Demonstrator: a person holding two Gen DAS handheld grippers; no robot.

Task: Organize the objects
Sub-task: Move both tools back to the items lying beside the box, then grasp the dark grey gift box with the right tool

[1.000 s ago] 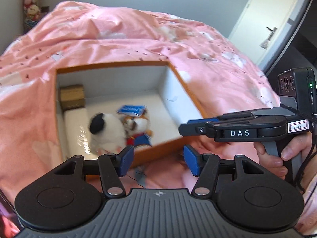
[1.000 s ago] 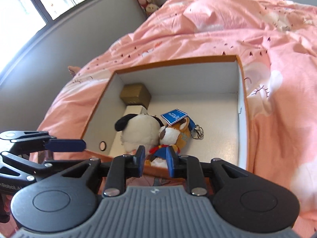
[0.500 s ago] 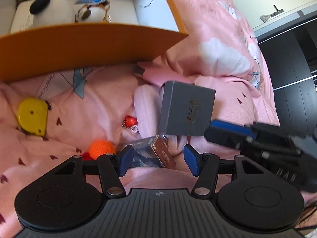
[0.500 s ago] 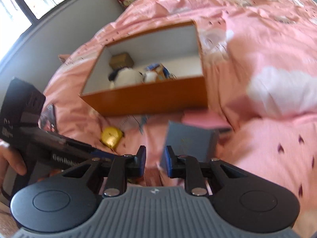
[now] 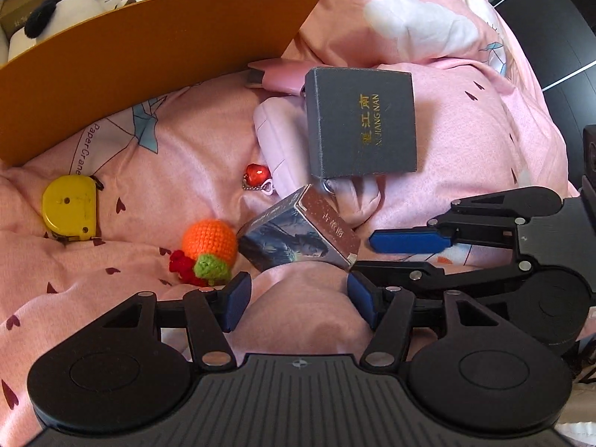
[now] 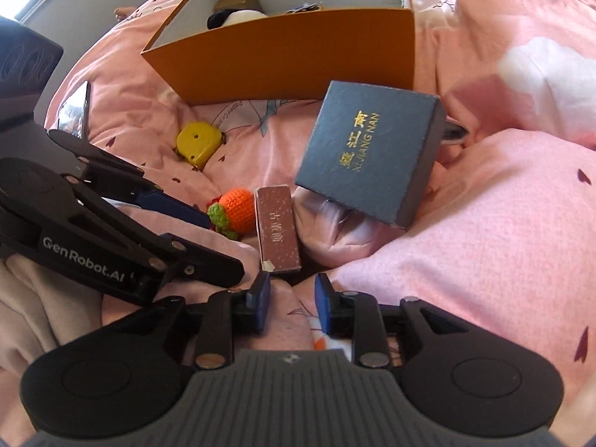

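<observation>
An orange box (image 5: pixel 149 48) (image 6: pixel 298 56) stands on the pink bed with a panda plush (image 5: pixel 56 11) inside. In front of it lie a grey "Xi Jiang Nan" box (image 5: pixel 361 126) (image 6: pixel 368 152), a small brown card box (image 5: pixel 298 238) (image 6: pixel 277 234), an orange crochet fruit (image 5: pixel 208 249) (image 6: pixel 236 210), a yellow tape measure (image 5: pixel 69 206) (image 6: pixel 197 141) and a red charm (image 5: pixel 257 175). My left gripper (image 5: pixel 294 298) is open and empty, just short of the card box. My right gripper (image 6: pixel 292 298) is open and empty, near the card box's end.
A pink pouch (image 5: pixel 283 134) lies under the grey box. A phone (image 6: pixel 74 111) lies at the left on the bed. The quilt is rumpled into folds around the objects. A brown box (image 6: pixel 238 0) sits at the orange box's back.
Both grippers have dropped from over the orange box to the loose objects in front of it. The right gripper's jaws have opened a little wider.
</observation>
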